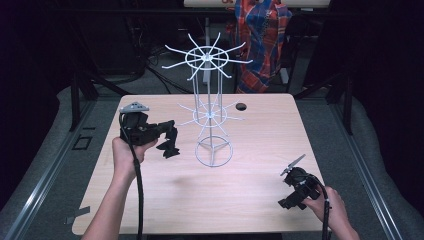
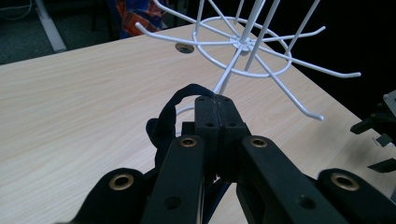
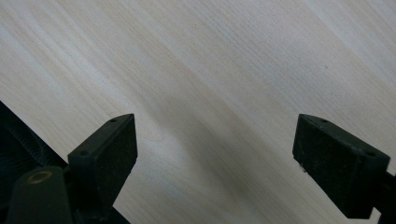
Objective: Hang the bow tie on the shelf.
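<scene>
While left gripper (image 2: 217, 116) pinches a dark strap (image 2: 164, 122) beside the wire rack (image 1: 210, 112), right gripper (image 3: 215, 163) fingers spread over table (image 3: 210, 70)

Right gripper over bare pale wood, its jaws set wide apart.

The right gripper (image 3: 215, 154) looks down on a table (image 3: 224, 70) of light wood whose grain runs on a slant from upper left to lower right. Its two black jaws rise from the bottom of the view, one at the left and one at the right, with a broad stretch of the wood between them and nothing held there. A soft grey shadow lies on the wood between the jaws. At the lower left, beside the left jaw, the table edge cuts across the corner, and beyond it all is dark. A brass-coloured rivet (image 3: 39, 177) sits on the black arm below the left jaw.
</scene>
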`<state>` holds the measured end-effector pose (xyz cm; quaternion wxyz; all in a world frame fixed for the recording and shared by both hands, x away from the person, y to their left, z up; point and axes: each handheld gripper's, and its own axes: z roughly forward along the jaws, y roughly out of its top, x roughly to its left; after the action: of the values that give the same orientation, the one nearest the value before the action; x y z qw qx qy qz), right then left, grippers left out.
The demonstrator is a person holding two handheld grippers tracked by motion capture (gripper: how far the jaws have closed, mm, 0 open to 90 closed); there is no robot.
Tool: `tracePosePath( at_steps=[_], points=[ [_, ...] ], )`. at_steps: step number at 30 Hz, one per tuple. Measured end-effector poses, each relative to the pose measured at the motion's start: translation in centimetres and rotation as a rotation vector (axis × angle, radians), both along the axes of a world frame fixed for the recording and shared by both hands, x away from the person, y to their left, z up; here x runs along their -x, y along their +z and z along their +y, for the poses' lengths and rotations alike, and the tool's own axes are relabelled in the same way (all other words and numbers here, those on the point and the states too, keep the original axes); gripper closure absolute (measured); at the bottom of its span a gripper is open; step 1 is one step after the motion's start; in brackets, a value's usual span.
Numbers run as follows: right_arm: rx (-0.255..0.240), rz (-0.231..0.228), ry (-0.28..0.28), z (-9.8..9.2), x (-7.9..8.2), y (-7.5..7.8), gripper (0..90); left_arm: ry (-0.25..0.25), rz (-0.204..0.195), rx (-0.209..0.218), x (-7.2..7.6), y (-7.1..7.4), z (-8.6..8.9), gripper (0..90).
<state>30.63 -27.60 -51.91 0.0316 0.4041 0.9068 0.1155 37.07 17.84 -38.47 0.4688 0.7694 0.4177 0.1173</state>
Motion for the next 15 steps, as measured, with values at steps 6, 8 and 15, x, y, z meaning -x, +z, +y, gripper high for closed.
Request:
tracePosePath(
  at_steps=[6, 8, 15],
  points=[
    [0.000, 0.001, 0.000, 0.0, 0.0, 0.0, 13.7, -0.007, -0.009, -0.003, -0.3, 0.4, -0.5, 89.8],
    [0.006, 0.003, 0.003, 0.0, 0.0, 0.0, 13.7, -0.008, -0.009, -0.008, -0.4, 0.6, -0.7, 89.8],
    [0.000, 0.004, -0.001, 0.0, 0.0, -0.1, 13.7, -0.011, -0.009, -0.015, -0.7, 0.7, -1.1, 89.8]
  ],
)
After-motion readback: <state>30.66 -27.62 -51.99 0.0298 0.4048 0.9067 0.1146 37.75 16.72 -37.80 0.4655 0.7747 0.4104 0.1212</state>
